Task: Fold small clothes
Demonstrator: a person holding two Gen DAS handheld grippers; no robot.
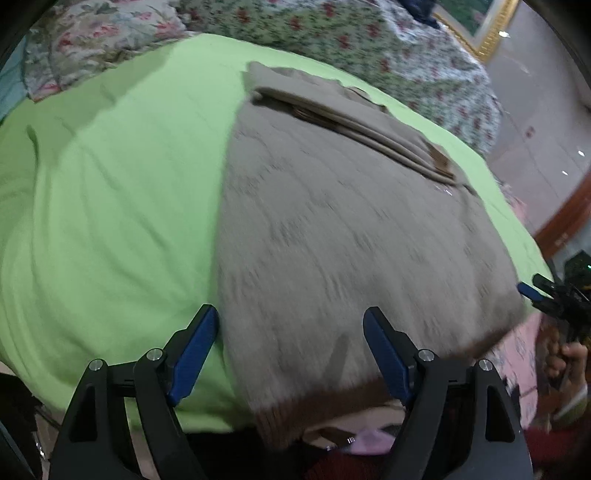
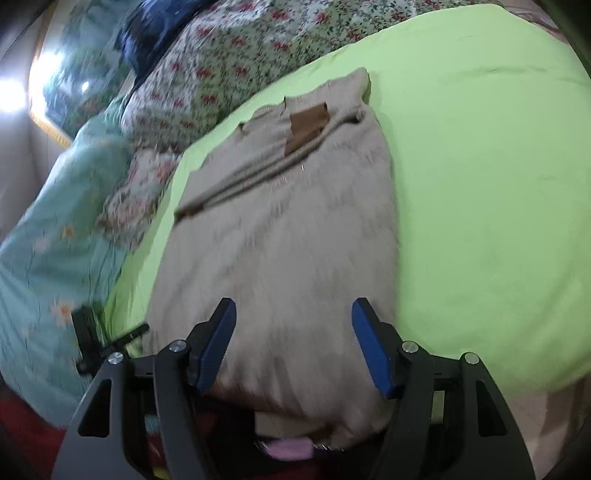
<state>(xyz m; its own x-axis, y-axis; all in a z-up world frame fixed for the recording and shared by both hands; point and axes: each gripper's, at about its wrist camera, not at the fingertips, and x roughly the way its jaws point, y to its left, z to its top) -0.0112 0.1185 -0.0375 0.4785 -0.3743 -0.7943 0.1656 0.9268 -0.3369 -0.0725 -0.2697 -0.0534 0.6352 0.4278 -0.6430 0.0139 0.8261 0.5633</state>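
Note:
A beige knitted sweater point(image 1: 351, 221) point(image 2: 288, 229) lies flat on a green sheet point(image 1: 110, 221) point(image 2: 480, 184). Its sleeves are folded across the far part, with a brown cuff point(image 1: 441, 164) point(image 2: 308, 123) showing. The brown hem point(image 1: 314, 402) is at the near edge. My left gripper point(image 1: 290, 312) is open above the near left part of the sweater, one finger over the sheet and one over the knit, nothing between them. Over the near end of the sweater my right gripper point(image 2: 294, 304) is open too, holding nothing. Both views are motion-blurred.
A floral quilt point(image 1: 332, 33) point(image 2: 207, 85) is bunched along the far side of the bed. A teal flowered blanket point(image 2: 48, 240) lies beside the sheet. A pink item point(image 2: 291, 450) sits below the bed's near edge. A hand point(image 1: 569, 358) shows at the right rim.

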